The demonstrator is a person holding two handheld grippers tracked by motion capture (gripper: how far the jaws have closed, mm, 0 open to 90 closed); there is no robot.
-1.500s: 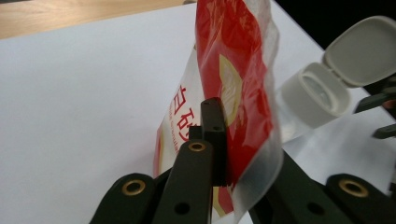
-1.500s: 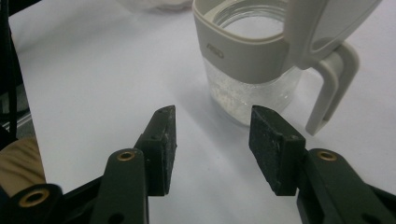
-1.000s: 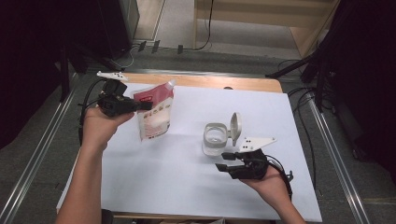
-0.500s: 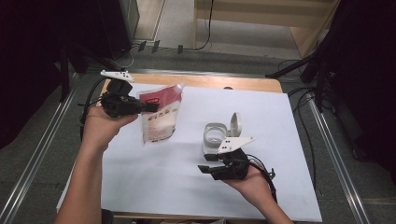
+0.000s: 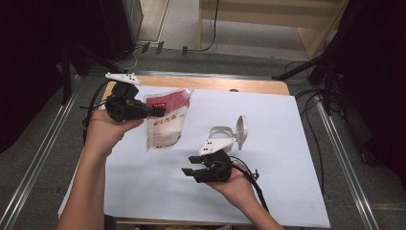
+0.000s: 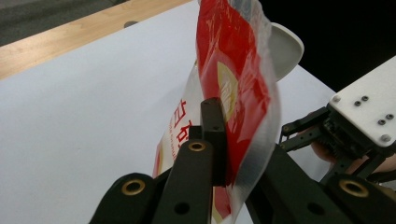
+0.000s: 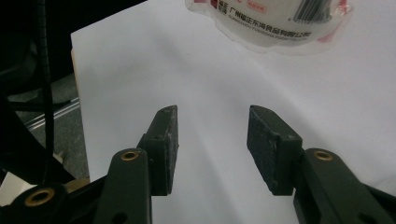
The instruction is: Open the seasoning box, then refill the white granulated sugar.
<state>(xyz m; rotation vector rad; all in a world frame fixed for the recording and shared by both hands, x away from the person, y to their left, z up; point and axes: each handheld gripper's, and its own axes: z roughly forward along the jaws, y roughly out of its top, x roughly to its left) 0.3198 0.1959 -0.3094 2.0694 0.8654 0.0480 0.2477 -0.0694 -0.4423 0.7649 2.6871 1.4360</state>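
Note:
A red and white plastic pouch [image 5: 165,120] hangs above the white sheet, pinched at its red upper part by my left gripper [image 5: 158,111], which is shut on it. In the left gripper view the pouch [image 6: 236,88] stands upright between the black jaws. My right gripper [image 5: 190,172] is held low over the sheet in front of the pouch, its jaws apart with nothing between them. The right gripper view shows the pouch's rounded white bottom [image 7: 275,28] ahead of its own open jaws. A white container [image 5: 221,136] with its round lid [image 5: 242,130] flipped up stands behind the right hand.
The white sheet [image 5: 297,158] covers most of a wooden table [image 5: 239,85]. Metal rails run along both sides on the floor, and cables lie at the right. Dark equipment stands at the far left and right.
My right gripper has slid left across the sheet, away from the white container and toward the pouch. The left hand has lifted the pouch slightly and tipped it more level.

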